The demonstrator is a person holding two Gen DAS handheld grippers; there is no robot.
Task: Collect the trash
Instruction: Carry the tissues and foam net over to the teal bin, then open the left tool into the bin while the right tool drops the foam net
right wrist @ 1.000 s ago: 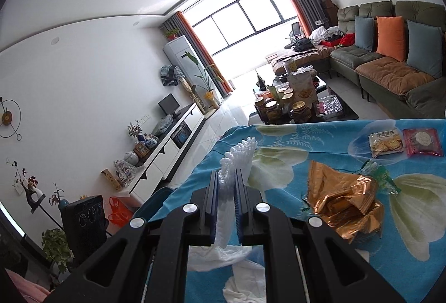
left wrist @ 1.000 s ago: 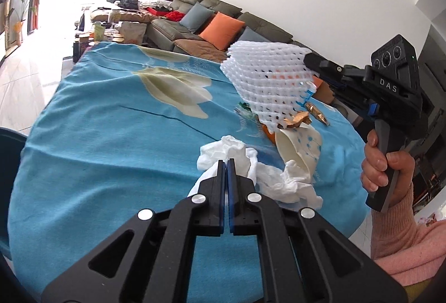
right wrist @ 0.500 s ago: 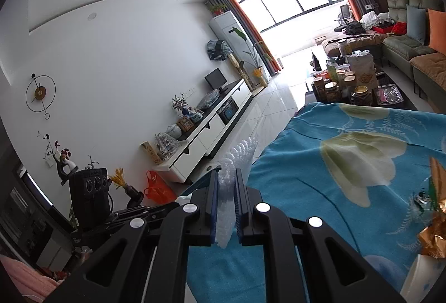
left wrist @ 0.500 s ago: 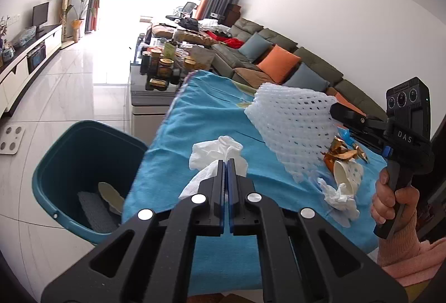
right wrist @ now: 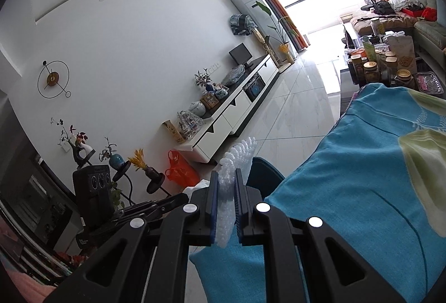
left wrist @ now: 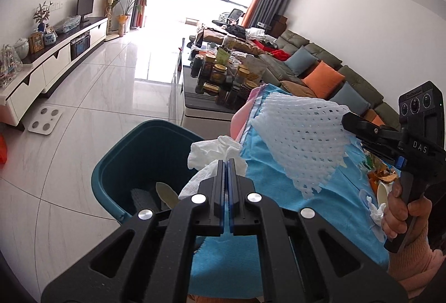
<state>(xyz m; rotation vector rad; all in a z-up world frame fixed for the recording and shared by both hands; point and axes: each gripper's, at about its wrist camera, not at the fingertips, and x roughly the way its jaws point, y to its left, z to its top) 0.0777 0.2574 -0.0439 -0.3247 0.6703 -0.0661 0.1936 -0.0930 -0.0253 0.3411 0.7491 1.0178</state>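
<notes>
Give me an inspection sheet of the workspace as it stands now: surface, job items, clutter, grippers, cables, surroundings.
Surface: table under a blue floral cloth, its edge beside the bin.
Job's things: crumpled white tissue; white foam fruit net; teal trash bin on the floor with some trash already inside.
Clutter: gold foil wrapper, a paper cup and another tissue lie on the cloth.
Grippers: left gripper shut on the tissue; right gripper shut on the foam net.
Cables: nothing seen.
Surroundings: coffee table crowded with jars, sofa, TV cabinet, tiled floor.
</notes>
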